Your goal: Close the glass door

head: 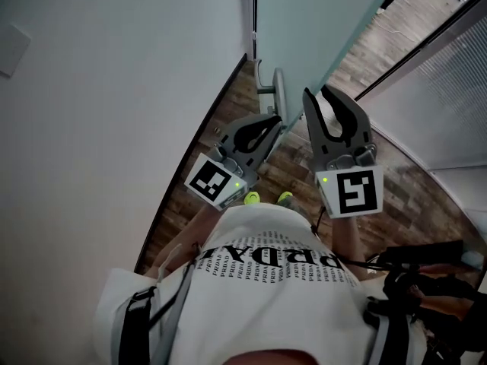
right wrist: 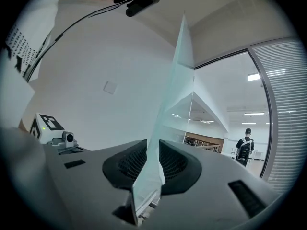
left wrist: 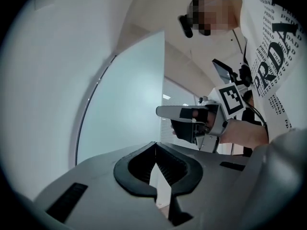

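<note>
**Q:** State of the jaws?

**A:** My right gripper (head: 316, 92) is clamped on the free edge of the glass door (head: 304, 21). Its own view shows the pane edge-on between both pads. My left gripper (head: 275, 120) has its tips together and holds nothing. It sits just below the door handle (head: 278, 93); I cannot tell whether it touches.

**Q:** Position of the door?

**A:** Open. The pane stands well apart from the dark frame post (right wrist: 265, 109), angled toward the white wall (head: 114, 90). The corridor shows through the gap.

**Q:** Step in hand?

**A:** By my reading, swinging the door toward the frame, with a grip on its edge. I cannot judge how much of the arc is covered.

**Q:** Requirements for the next move?

**A:**
1. Hold clamp pressure steady, because smooth glass may slip.
2. Guide the right gripper along the door's arc, not in a straight line.
3. Release before the edge meets the frame, or the jaws could be trapped.
4. Finish with a push near the handle.
</note>
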Demonstrator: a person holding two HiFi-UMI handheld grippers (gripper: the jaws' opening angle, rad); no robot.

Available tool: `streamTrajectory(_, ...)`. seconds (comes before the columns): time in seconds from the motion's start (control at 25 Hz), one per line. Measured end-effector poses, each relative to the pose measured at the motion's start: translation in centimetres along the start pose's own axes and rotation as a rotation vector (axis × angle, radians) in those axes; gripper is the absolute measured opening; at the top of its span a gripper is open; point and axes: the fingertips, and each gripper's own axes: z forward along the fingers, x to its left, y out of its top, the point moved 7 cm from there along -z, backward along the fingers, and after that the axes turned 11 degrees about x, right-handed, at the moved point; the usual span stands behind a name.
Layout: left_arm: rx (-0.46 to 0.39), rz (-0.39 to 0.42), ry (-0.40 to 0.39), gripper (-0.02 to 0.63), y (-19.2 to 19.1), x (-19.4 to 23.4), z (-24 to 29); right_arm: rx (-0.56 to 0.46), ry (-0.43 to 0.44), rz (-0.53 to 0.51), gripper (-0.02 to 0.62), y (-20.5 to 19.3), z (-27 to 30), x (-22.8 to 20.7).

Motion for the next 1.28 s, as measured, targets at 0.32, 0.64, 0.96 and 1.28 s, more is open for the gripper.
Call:
streamTrajectory(0.32, 0.030, 0.063, 0.009, -0.009, 1.9, -0.1, 1.1, -0.016, 0.002, -0.023, 0.060, -0.5, -0.8, -0.2)
streamTrajectory(0.64, 0.007, 0.101, -0.005, -0.009, 3.4, -0.4, 2.7, -0.029, 0.002, -0.043, 0.058, -0.5, -0.5, 0.1)
streamTrajectory(0.96, 0.002, 0.096, 0.001, -0.009, 3.2, -0.7, 2.5, -0.040, 0.022, -0.052, 0.058, 0.0, -0.2, 0.0)
streamTrajectory(1.28, -0.009, 0.100, 0.017, -0.009, 3.2, -0.7, 3.1, -0.029, -0.023, -0.063, 0.057, -0.5, -1.1, -1.0)
